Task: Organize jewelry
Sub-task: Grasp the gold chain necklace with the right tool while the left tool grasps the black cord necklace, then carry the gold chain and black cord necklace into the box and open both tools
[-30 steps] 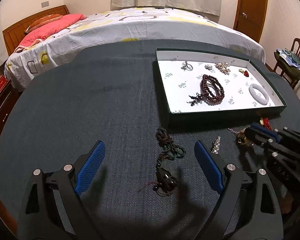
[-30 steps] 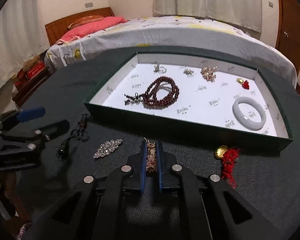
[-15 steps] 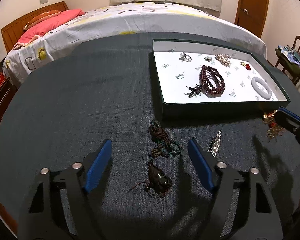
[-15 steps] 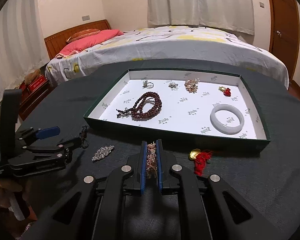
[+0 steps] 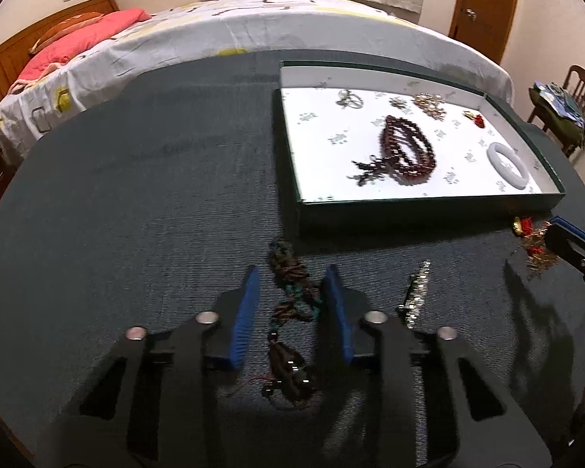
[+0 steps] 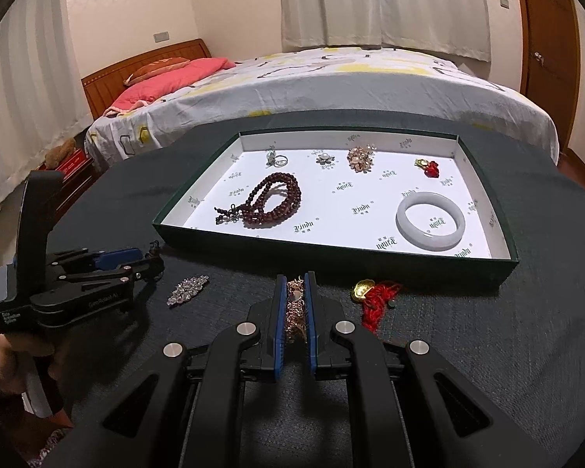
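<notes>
Jewelry is split between the tray (image 6: 503, 269) and the dark desk (image 5: 136, 195) in front of it. In the right wrist view the tray sits at 12 o'clock, holding red beads (image 6: 271, 201), a white bangle (image 6: 431, 220), a ring, brooches and a small red charm, spaced apart, probably so each piece stays separate. The right gripper (image 6: 295, 308) has its jaws closed on a gold brooch (image 6: 295, 306), held just short of the tray's near wall, likely on its way in. A red tassel (image 6: 376, 300) lies at 1 o'clock from it and a crystal clip (image 6: 187, 290) at 10 o'clock, both on the desk.

In the left wrist view the left gripper (image 5: 290, 304) has its jaws part open, one either side of a dark cord necklace (image 5: 292, 300) on the desk and not yet pinching it; this looks like a lining-up for the next pick.

The desk is covered in dark, finely ribbed fabric. Beyond it at 12 o'clock stands a bed (image 6: 331, 82) with a pink pillow, curtains behind, and a wooden door at 2 o'clock.
</notes>
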The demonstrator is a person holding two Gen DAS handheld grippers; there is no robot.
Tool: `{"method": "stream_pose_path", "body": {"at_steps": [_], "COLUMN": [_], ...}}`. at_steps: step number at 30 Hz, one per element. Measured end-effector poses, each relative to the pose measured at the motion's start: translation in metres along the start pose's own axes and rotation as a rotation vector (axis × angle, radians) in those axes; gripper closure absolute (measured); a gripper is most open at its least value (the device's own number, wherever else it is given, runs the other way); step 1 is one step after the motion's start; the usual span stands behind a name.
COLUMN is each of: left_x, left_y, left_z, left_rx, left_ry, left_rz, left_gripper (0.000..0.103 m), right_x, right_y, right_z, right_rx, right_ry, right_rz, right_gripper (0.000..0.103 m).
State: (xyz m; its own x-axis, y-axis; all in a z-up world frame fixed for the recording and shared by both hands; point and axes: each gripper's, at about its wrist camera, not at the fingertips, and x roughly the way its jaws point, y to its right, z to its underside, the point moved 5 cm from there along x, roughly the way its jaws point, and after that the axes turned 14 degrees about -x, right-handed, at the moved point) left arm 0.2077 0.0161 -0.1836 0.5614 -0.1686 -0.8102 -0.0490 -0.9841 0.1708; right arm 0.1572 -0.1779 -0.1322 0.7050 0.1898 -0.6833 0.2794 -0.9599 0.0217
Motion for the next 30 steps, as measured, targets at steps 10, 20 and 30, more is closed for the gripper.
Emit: {"method": "stream_pose_path", "body": {"at_steps": [10, 20, 30], "left_x": [-0.002, -0.028, -0.068], "left_y": [0.005, 0.014, 0.032], "left_z": [0.001, -0.004, -0.008], "left_rx": [-0.015, -0.01, -0.003], "left_ry": [-0.014, 0.055, 0.143], "left_rz": [0.043, 0.084, 0.141], "left_gripper": [0.096, 0.096, 0.097], "right_x": [-0.001, -0.012, -0.032], "right_y": [0.001, 0.0, -0.002], "right_z": [0.0, -0.007, -0.014], "right_rx": [-0.001, -0.009, -0.019], "right_ry": [0.004, 0.031, 0.071], "right_rz": [-0.001, 0.003, 0.017], "right_gripper": [0.094, 0.094, 0.094]}}
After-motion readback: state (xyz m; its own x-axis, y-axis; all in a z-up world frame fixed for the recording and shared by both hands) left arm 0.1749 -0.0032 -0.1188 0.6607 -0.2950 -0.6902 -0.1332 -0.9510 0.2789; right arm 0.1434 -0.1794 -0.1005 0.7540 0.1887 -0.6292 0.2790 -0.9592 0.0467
